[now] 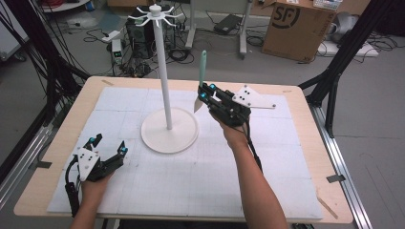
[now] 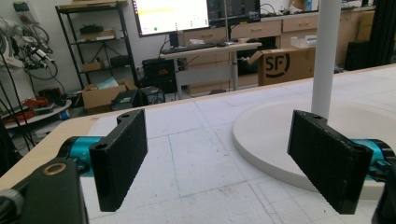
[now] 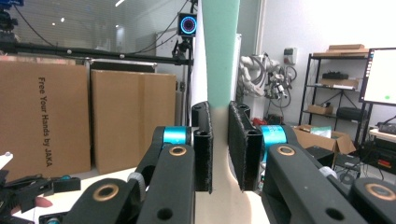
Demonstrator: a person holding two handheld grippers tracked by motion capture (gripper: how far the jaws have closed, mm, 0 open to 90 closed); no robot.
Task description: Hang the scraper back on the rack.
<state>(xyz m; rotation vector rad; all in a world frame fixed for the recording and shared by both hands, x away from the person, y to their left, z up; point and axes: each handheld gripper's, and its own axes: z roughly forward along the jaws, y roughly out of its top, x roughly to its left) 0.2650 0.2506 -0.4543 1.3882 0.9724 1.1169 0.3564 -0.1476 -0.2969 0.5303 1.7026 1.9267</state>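
Observation:
A white rack with a tall pole (image 1: pixel 164 71), a ring of hooks (image 1: pixel 155 14) at the top and a round base (image 1: pixel 169 131) stands mid-table on a white mat. My right gripper (image 1: pixel 204 93), just right of the pole and raised, is shut on a utensil whose green handle (image 1: pixel 203 67) points up and whose pale blade (image 1: pixel 197 105) hangs below the jaws. In the right gripper view the jaws (image 3: pixel 219 140) clamp the utensil (image 3: pixel 222 51) where green meets beige. My left gripper (image 1: pixel 109 144) rests open at the near left, with nothing between its fingers (image 2: pixel 219 158), facing the base (image 2: pixel 271 135).
The wooden table edge (image 1: pixel 62 138) frames the mat. Beyond the table are a cardboard box (image 1: pixel 296 28), a computer tower (image 1: pixel 138 33) and floor cables. Black frame posts (image 1: pixel 341 57) stand at both sides.

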